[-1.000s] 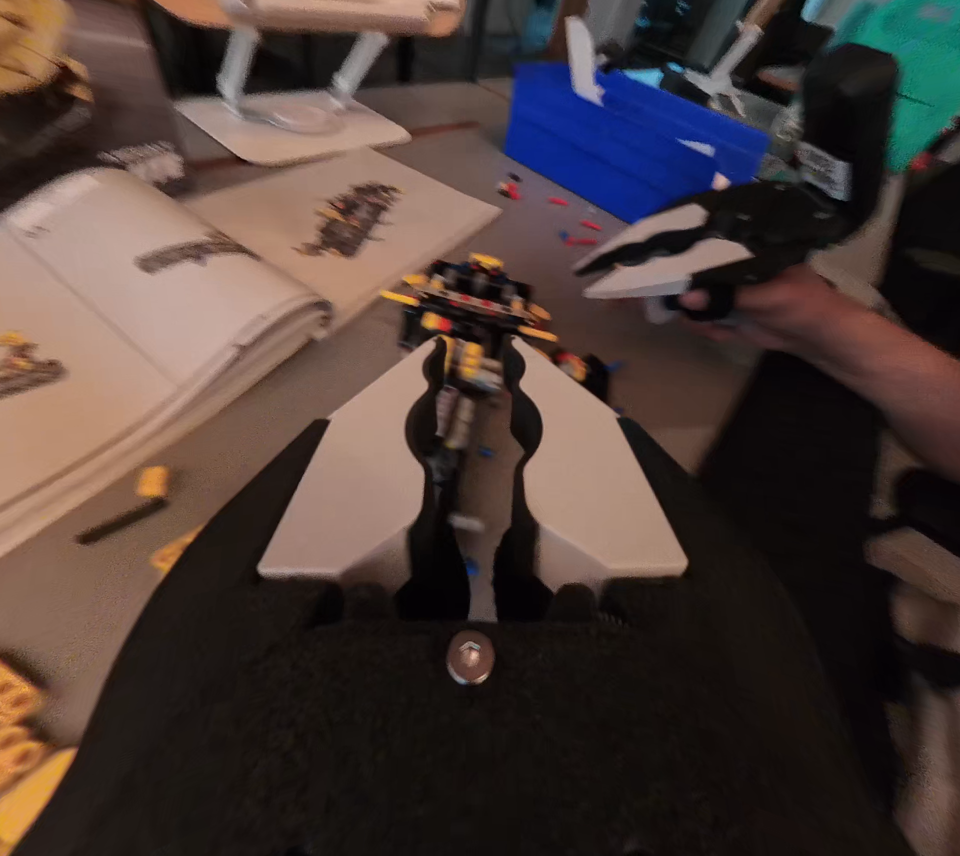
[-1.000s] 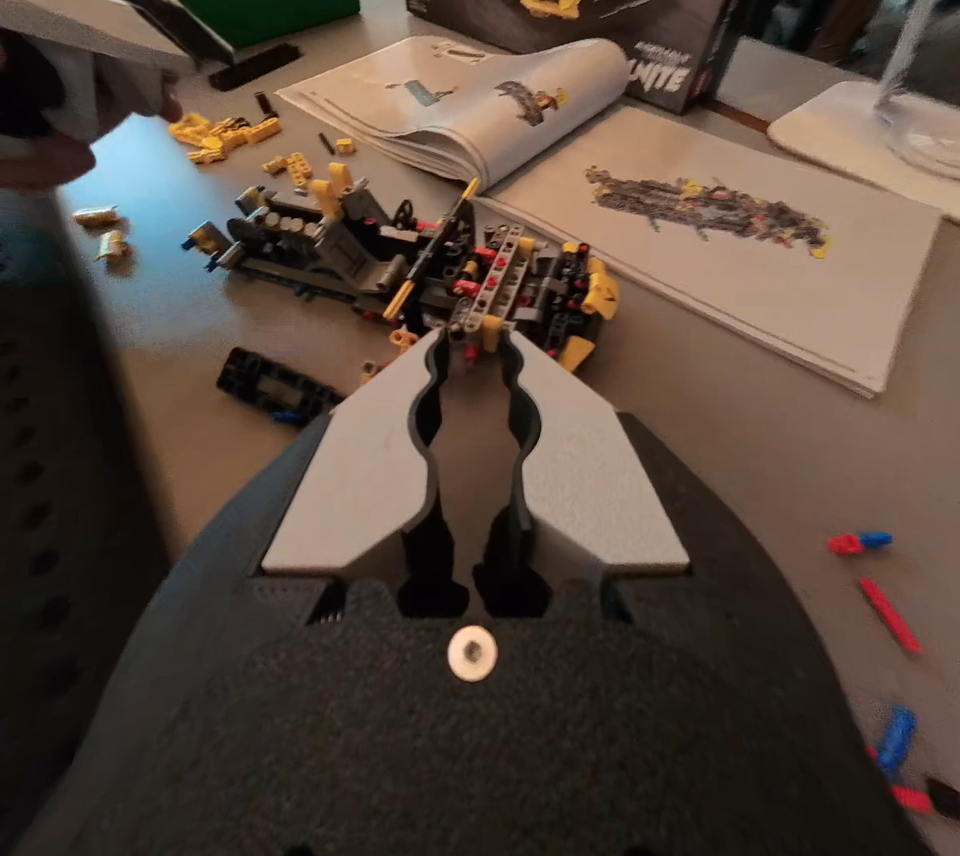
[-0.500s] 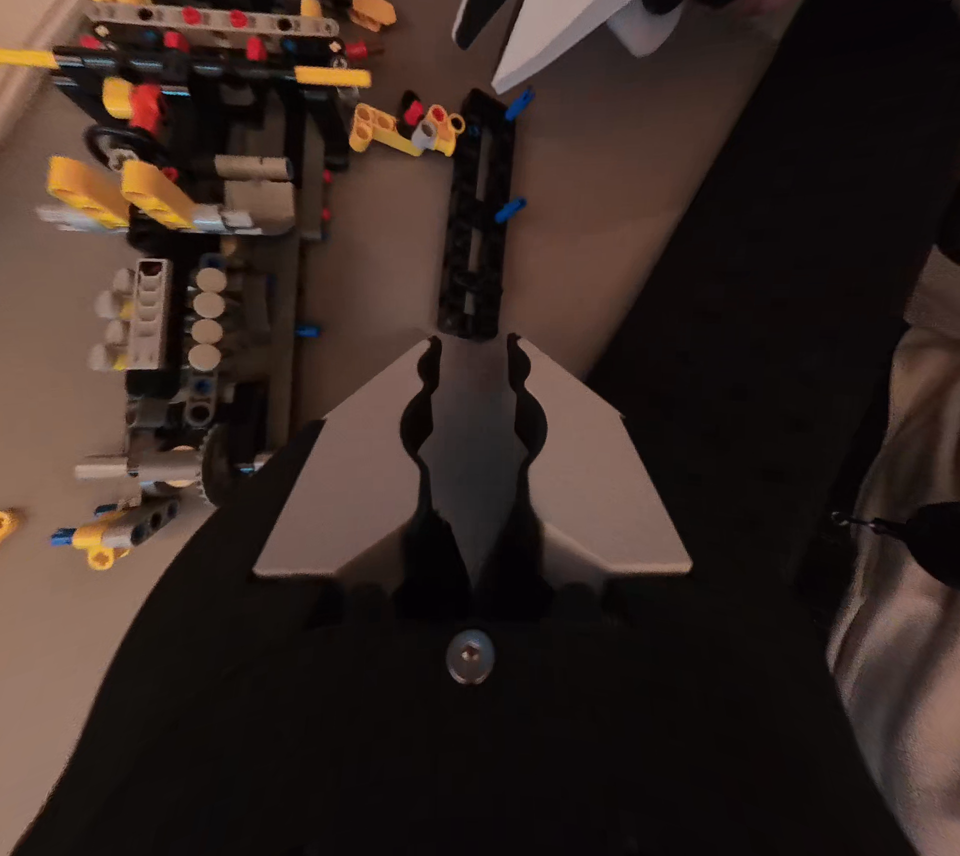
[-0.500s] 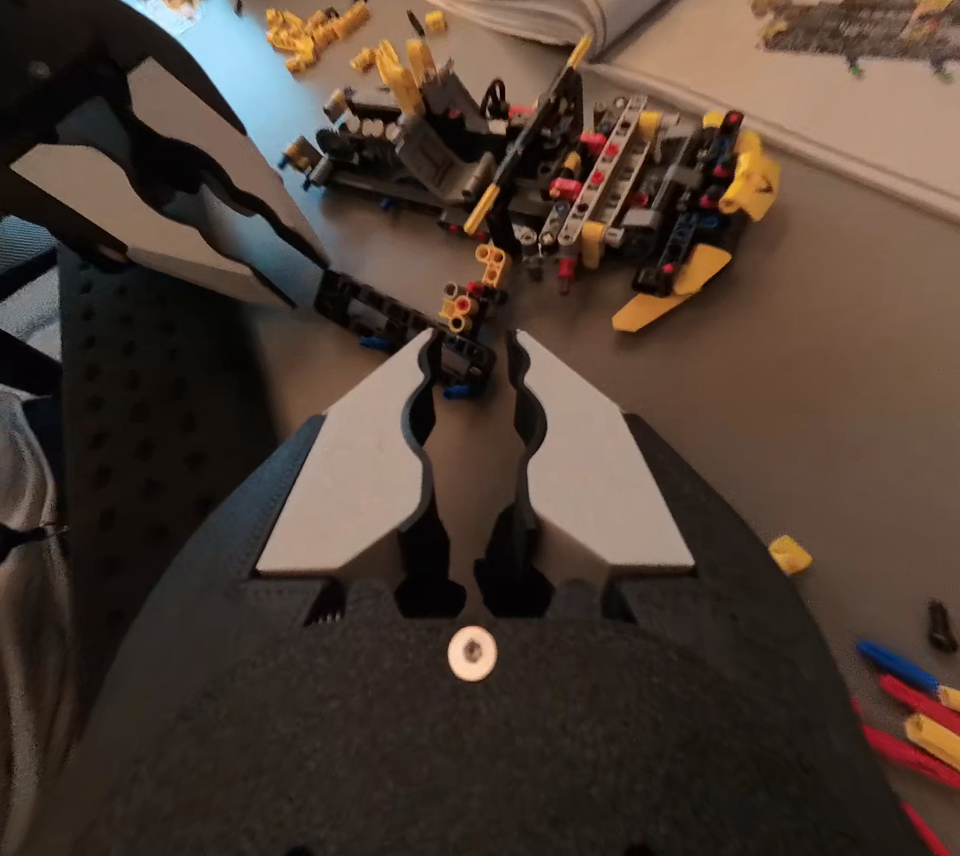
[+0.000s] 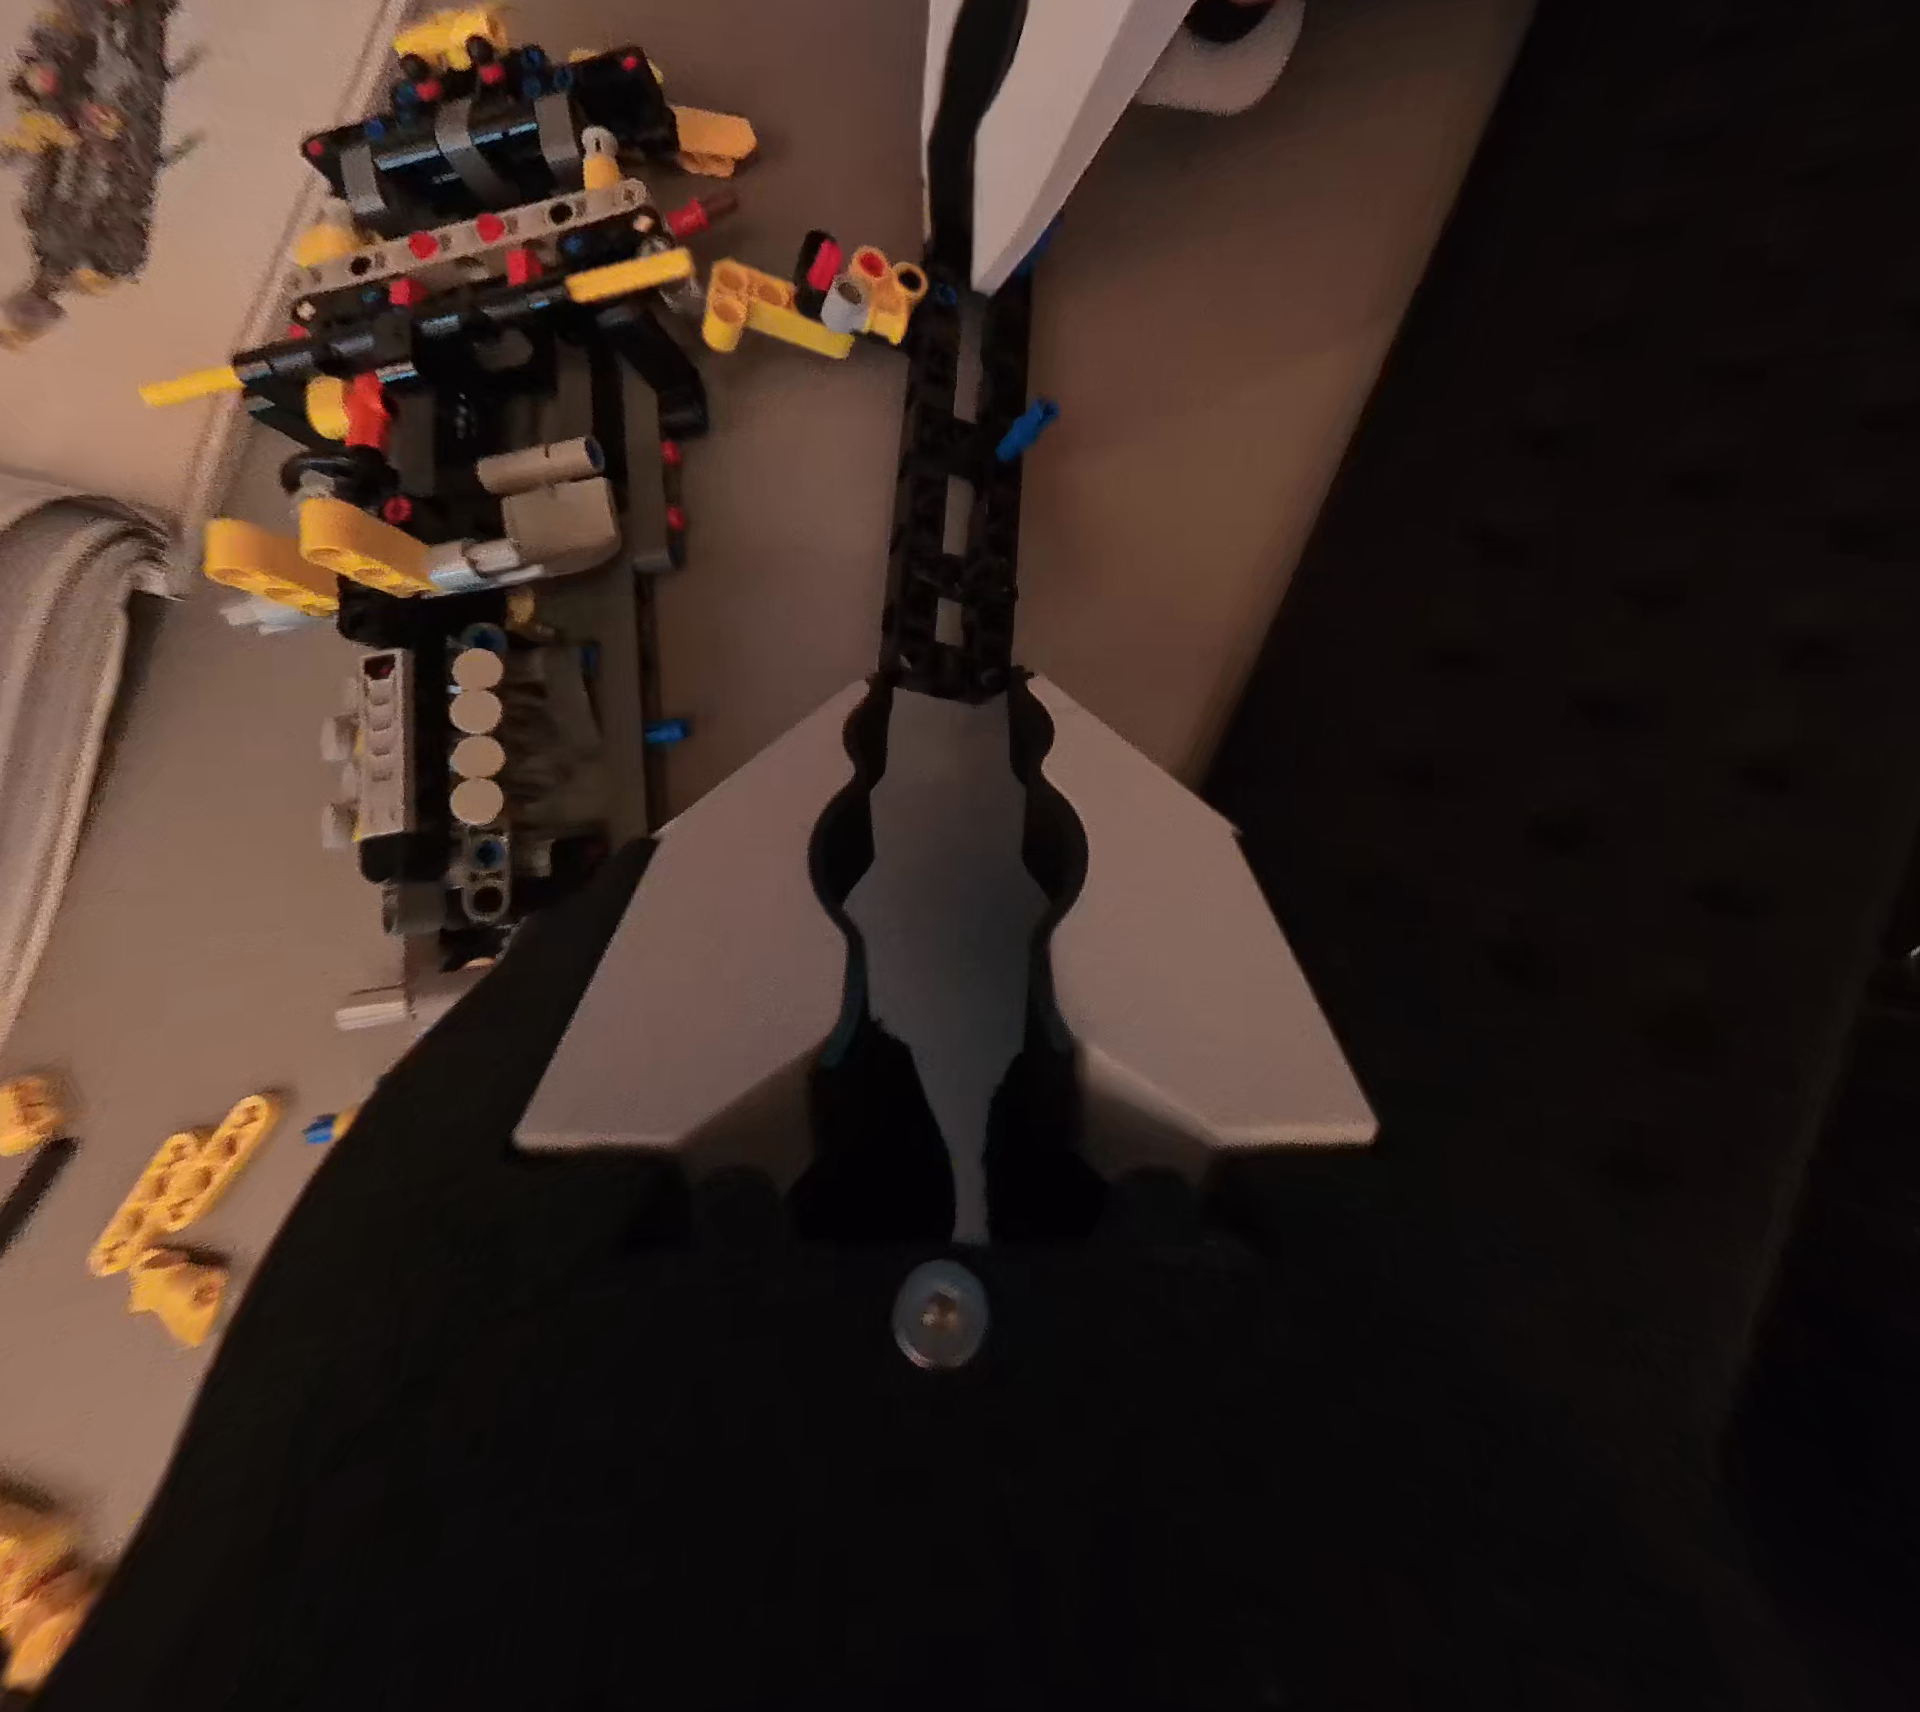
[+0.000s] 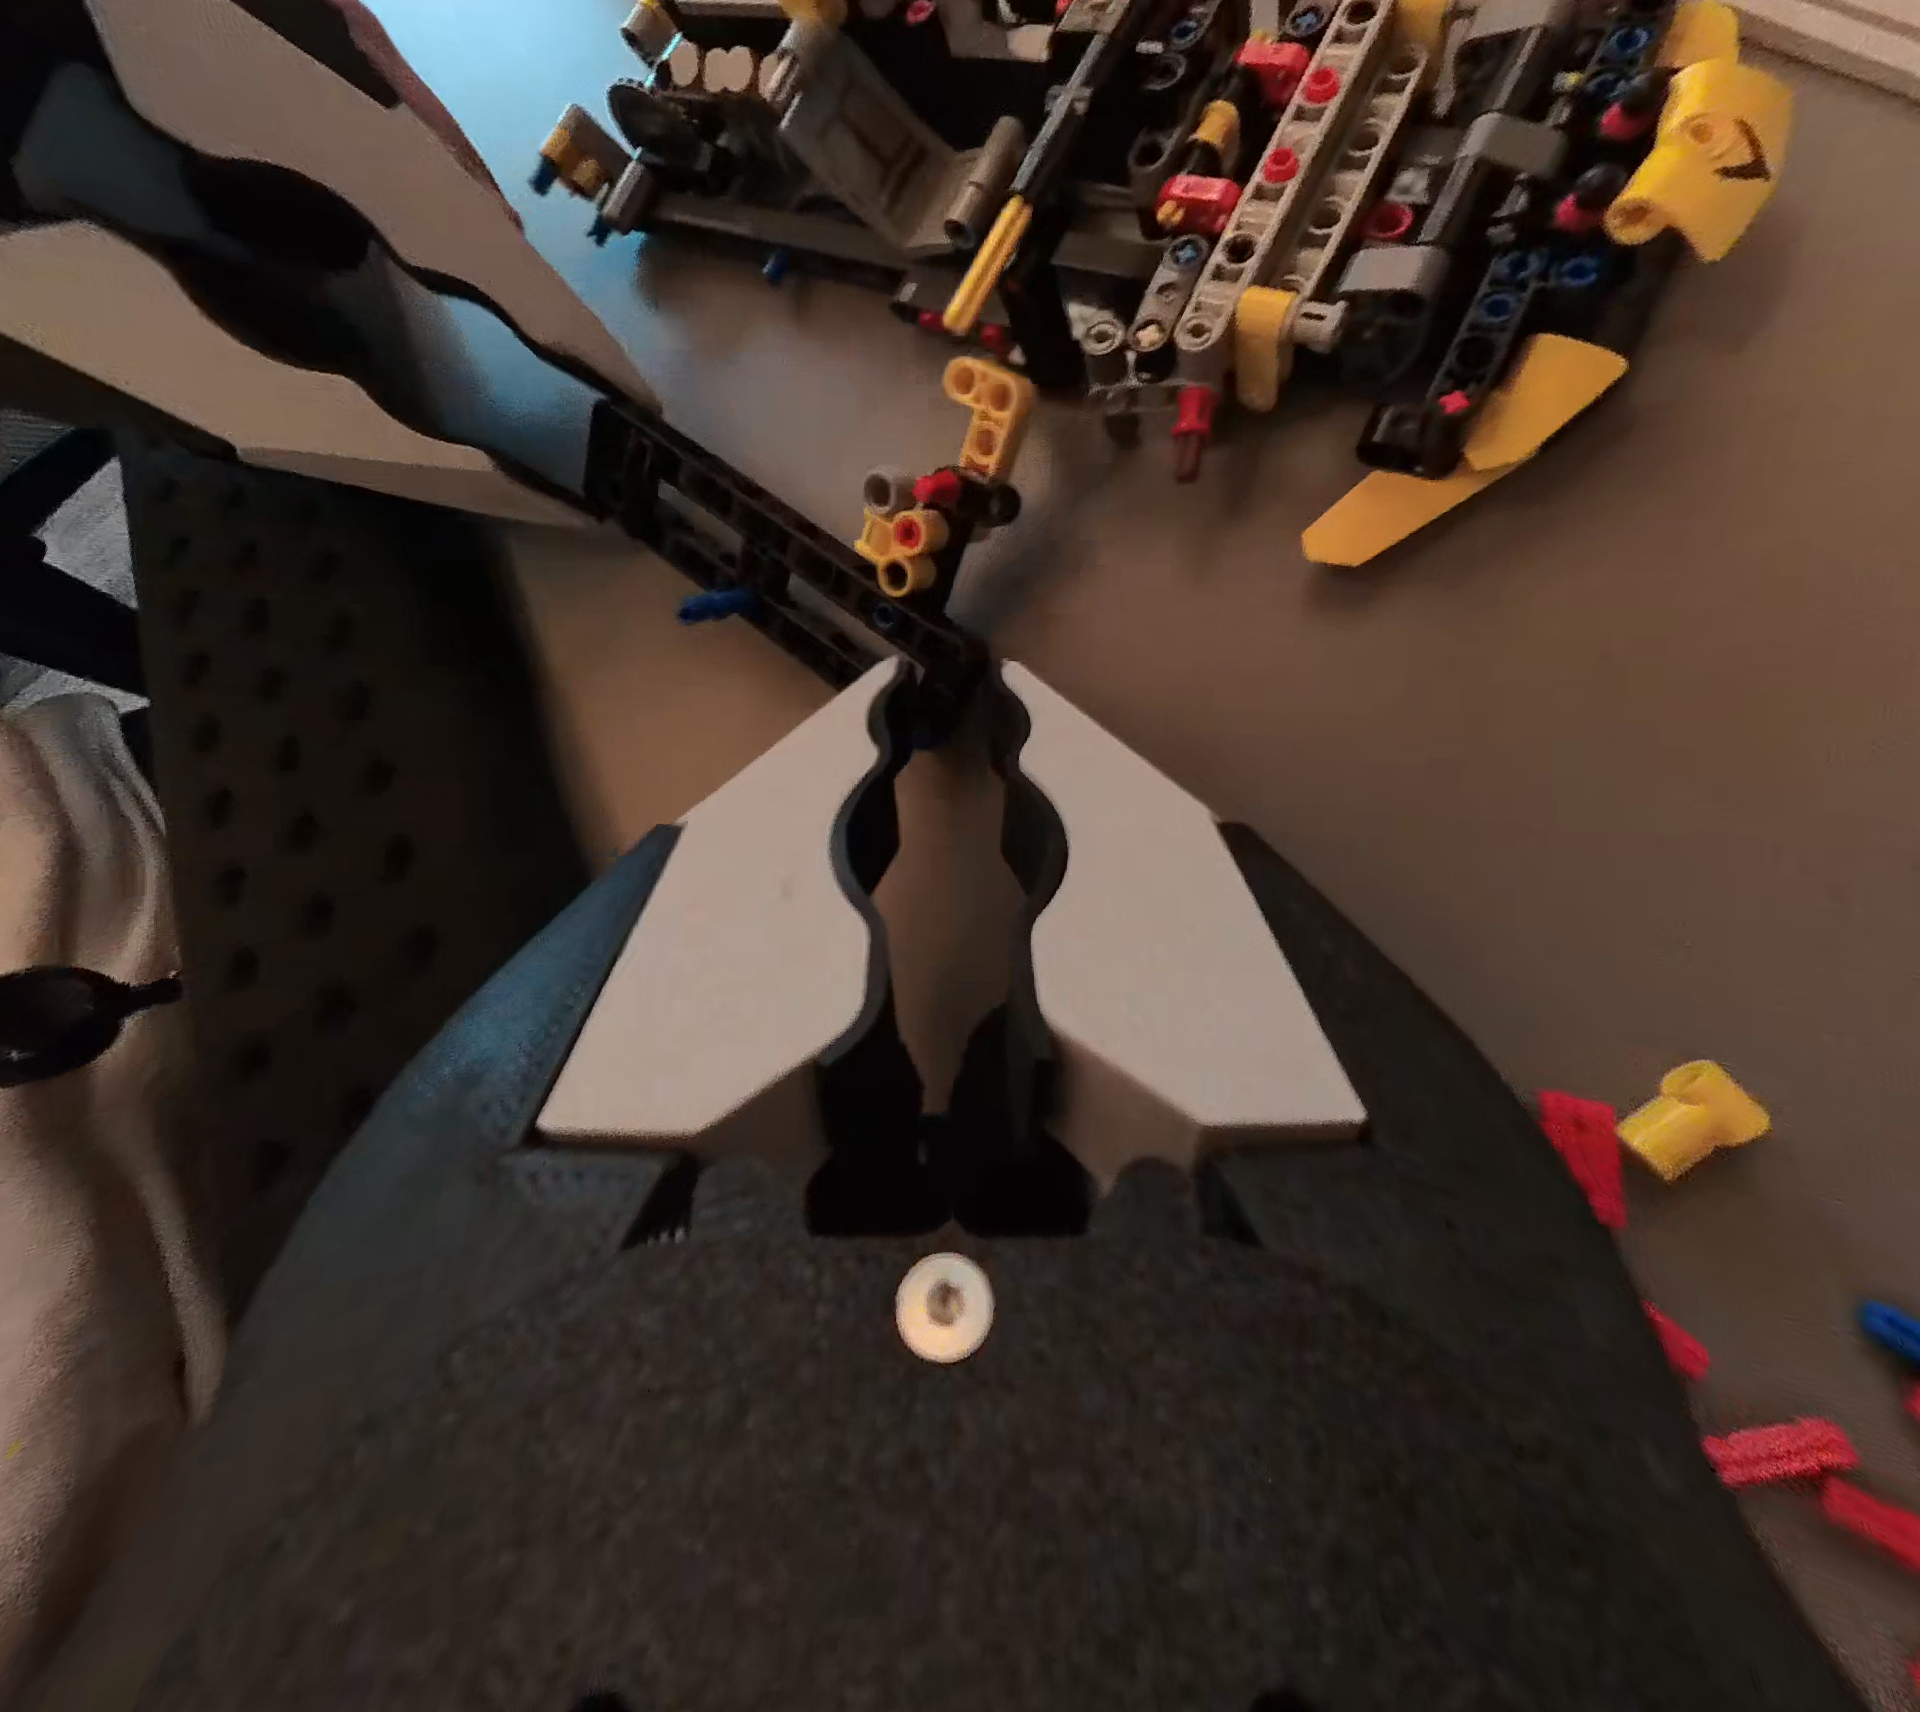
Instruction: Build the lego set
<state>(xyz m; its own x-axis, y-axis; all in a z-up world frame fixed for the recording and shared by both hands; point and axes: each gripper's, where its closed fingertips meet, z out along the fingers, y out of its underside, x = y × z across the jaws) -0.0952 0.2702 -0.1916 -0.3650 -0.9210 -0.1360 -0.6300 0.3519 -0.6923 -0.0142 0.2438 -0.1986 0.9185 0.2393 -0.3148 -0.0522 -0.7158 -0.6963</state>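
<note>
At the middle of each frame, my two grippers meet on one long black frame piece (image 5: 951, 509). My left gripper (image 5: 948, 694) points up the frame, its fingers (image 5: 1117, 815) pinching the near end. My right gripper (image 6: 943, 683) comes from the other way and its fingers clamp the far end. The piece lies along the counter (image 5: 1101, 457) edge. Left of it in the left view sits the half-built car (image 5: 468, 457), well apart.
</note>
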